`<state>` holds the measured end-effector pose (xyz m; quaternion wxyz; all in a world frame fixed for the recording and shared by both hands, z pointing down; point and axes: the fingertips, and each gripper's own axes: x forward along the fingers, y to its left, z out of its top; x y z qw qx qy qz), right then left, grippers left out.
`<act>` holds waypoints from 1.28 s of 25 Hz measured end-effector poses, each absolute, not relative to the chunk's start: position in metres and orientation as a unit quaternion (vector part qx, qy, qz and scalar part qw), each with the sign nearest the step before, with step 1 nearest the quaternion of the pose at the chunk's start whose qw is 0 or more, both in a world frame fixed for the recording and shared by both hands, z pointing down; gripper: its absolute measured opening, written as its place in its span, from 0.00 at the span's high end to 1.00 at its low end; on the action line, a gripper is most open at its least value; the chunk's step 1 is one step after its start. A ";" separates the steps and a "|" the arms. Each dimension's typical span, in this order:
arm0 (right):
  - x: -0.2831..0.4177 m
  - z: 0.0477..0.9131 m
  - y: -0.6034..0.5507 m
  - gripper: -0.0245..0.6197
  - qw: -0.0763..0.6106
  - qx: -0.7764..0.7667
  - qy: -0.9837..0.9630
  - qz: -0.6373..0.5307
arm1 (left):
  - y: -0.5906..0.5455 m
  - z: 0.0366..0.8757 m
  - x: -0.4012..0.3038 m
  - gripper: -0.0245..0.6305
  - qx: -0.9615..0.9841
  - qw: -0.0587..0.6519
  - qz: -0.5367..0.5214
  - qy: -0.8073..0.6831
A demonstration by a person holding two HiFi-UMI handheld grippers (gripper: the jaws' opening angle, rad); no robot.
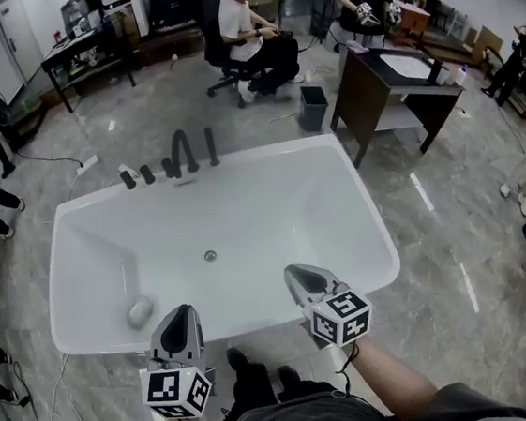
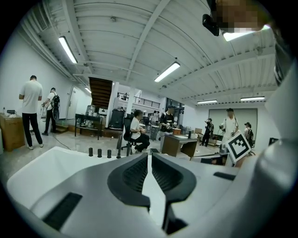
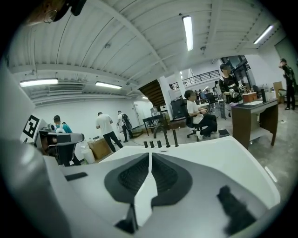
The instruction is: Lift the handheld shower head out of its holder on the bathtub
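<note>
Left gripper (image 1: 182, 314) and right gripper (image 1: 299, 274) hover low in frame, jaws pinched together, empty; shower head (image 1: 211, 147) stands upper centre on the tub (image 1: 366, 240).

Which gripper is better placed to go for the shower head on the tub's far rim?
Right, probably. The right gripper reaches farther over the tub, and the shower head stands almost straight ahead of its jaws. It and the left gripper are both shut.

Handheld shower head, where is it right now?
In the head view the handheld shower head stands upright on the bathtub's far rim, left of centre, just right of the arched black faucet.
</note>
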<state>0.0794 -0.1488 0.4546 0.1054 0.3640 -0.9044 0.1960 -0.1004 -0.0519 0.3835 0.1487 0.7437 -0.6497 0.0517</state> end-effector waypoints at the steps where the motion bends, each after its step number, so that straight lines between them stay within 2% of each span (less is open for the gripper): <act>1: 0.074 0.455 -0.157 0.92 0.107 0.368 -0.903 0.195 | -0.061 0.384 -0.107 0.91 0.746 0.149 0.051 -0.648; 7: 0.036 0.456 -0.210 0.92 0.108 0.396 -0.892 0.191 | -0.120 0.397 -0.149 0.91 0.766 0.160 0.042 -0.622; 12: 0.003 0.467 -0.257 0.92 0.076 0.432 -0.870 0.226 | -0.165 0.411 -0.190 0.91 0.781 0.174 0.033 -0.599; 17: -0.024 0.486 -0.301 0.92 0.093 0.467 -0.850 0.226 | -0.210 0.430 -0.223 0.91 0.793 0.186 0.037 -0.579; 32: -0.054 0.569 -0.448 0.91 0.097 0.480 -0.846 0.212 | -0.329 0.510 -0.243 0.91 0.781 0.210 0.052 -0.586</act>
